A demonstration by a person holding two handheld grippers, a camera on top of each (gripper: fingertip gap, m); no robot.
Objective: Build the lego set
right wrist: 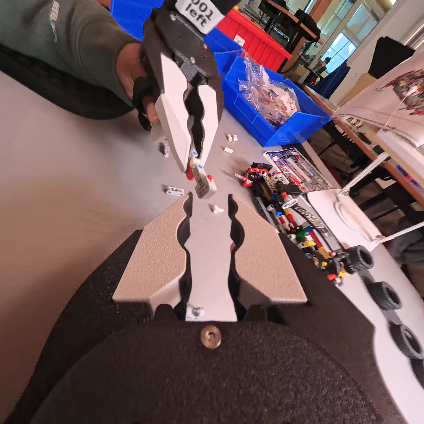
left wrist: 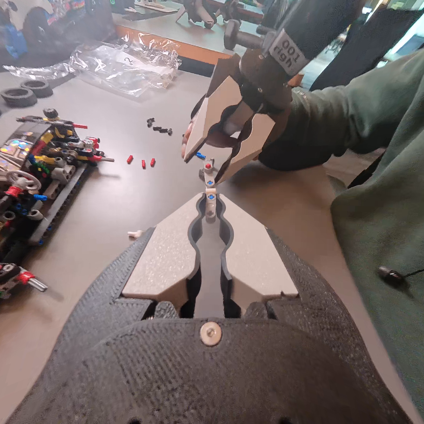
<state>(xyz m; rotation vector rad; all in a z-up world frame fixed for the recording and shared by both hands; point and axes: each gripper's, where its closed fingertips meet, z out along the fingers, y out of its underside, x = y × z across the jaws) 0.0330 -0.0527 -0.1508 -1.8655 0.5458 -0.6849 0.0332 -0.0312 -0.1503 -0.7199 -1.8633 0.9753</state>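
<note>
My left gripper (left wrist: pixel 211 195) is shut on a small grey Lego sub-assembly (left wrist: pixel 209 181) with blue pins and a red pin, held above the grey table. It also shows in the right wrist view (right wrist: pixel 204 183), sticking out of the left gripper (right wrist: pixel 193 161). My right gripper (right wrist: pixel 210 196) is open and empty, just short of the sub-assembly's free end. In the left wrist view the right gripper (left wrist: pixel 203 169) has its jaws around that far end, one fingertip close to it. The partly built Lego car (left wrist: pixel 46 160) lies to the left, and shows in the right wrist view (right wrist: pixel 298 218).
Loose red pins (left wrist: pixel 142 161), black pins (left wrist: pixel 160 128), a white pin (right wrist: pixel 215 208) and a grey beam (right wrist: pixel 174 190) lie on the table. Black tyres (right wrist: pixel 360 258), empty plastic bags (left wrist: pixel 119 66), a blue bin (right wrist: pixel 296 130), a sticker sheet (right wrist: pixel 298 167) and an instruction booklet (right wrist: pixel 401 91) stand around. The grippers are tip to tip, or close to it. The partly built Lego car (left wrist: pixel 46 160) lies around 15 cm away from my right fingertips. Look for it in the right wrist view (right wrist: pixel 305 241) too.
</note>
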